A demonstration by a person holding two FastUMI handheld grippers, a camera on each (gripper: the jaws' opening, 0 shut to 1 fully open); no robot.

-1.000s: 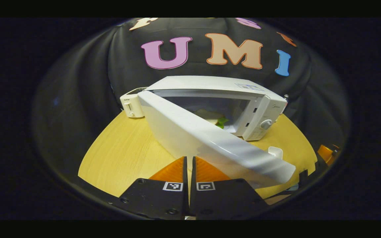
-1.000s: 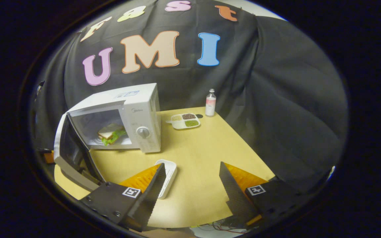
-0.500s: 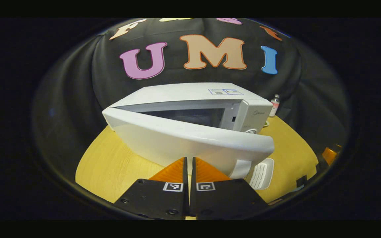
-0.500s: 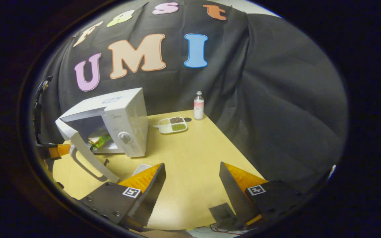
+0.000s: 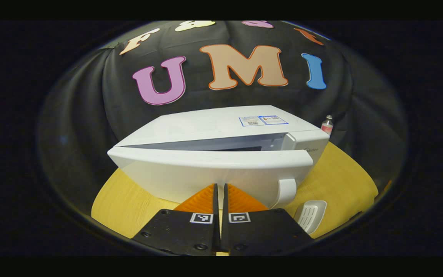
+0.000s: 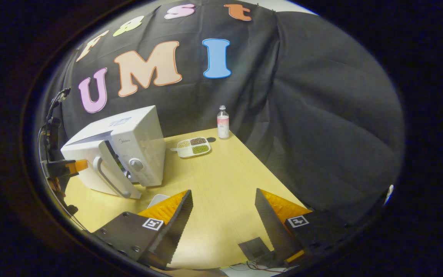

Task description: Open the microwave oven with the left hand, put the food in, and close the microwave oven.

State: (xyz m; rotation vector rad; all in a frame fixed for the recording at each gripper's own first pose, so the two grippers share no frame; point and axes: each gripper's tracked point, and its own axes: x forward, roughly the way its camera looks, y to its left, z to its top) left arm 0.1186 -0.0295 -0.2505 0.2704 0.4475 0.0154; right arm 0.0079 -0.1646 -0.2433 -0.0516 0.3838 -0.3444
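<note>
The white microwave (image 5: 214, 127) stands on the yellow table, its door (image 5: 206, 173) swung almost closed with a narrow gap left along the top. My left gripper (image 5: 220, 187) is shut with nothing between its fingers, and its tips rest against the door's front, left of the door handle (image 5: 286, 191). In the right gripper view the microwave (image 6: 137, 130) is at the left with the door (image 6: 104, 173) slightly ajar and the left gripper (image 6: 69, 166) pressed on it. The food is hidden inside. My right gripper (image 6: 223, 196) hangs open over the table, holding nothing.
A small white tray (image 5: 312, 215) lies on the table in front of the microwave's right corner. A sectioned plate of grains (image 6: 192, 147) and a small bottle (image 6: 223, 122) stand at the far edge of the table (image 6: 221, 173). Black cloth hangs behind.
The door has swung from wide open to almost closed, pushed by my shut left gripper. The sandwich inside has gone out of sight. My right gripper stayed open and drifted slightly.
</note>
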